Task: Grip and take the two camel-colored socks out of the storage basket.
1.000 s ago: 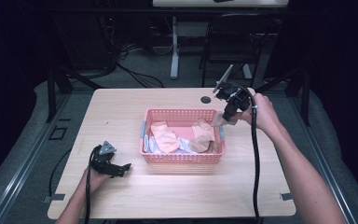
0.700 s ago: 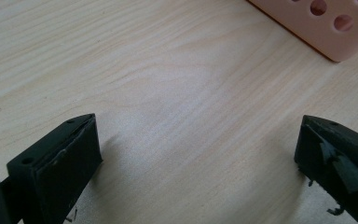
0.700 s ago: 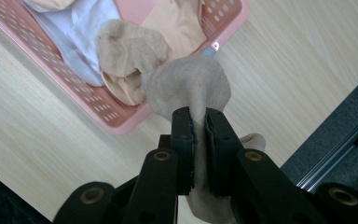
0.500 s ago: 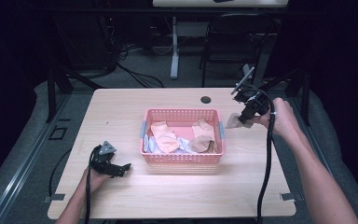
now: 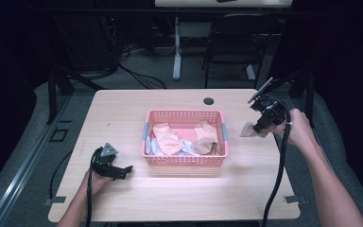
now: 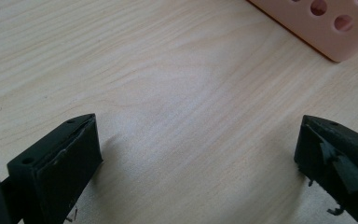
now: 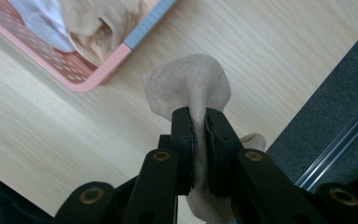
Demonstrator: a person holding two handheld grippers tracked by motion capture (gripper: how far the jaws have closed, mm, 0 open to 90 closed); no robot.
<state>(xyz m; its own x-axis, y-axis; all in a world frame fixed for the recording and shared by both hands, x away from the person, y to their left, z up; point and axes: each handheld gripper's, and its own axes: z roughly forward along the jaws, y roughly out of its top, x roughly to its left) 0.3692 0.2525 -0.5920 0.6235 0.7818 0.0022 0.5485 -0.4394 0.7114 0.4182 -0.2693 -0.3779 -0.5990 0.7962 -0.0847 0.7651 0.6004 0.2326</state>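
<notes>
Right tongs (image 7: 198, 123) clamped on beige sock (image 7: 191, 84), shifted right off basket (image 5: 185, 160); left tongs (image 6: 196, 154) wide, over bare surface (image 6: 168, 93).

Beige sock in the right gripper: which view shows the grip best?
Right gripper view. The beige sock sits close up, pinched between the shut fingers of the right gripper, above the table beside the pink basket. The high view shows it small and far off, right of the basket. The left gripper view looks at bare table and a basket corner.
</notes>
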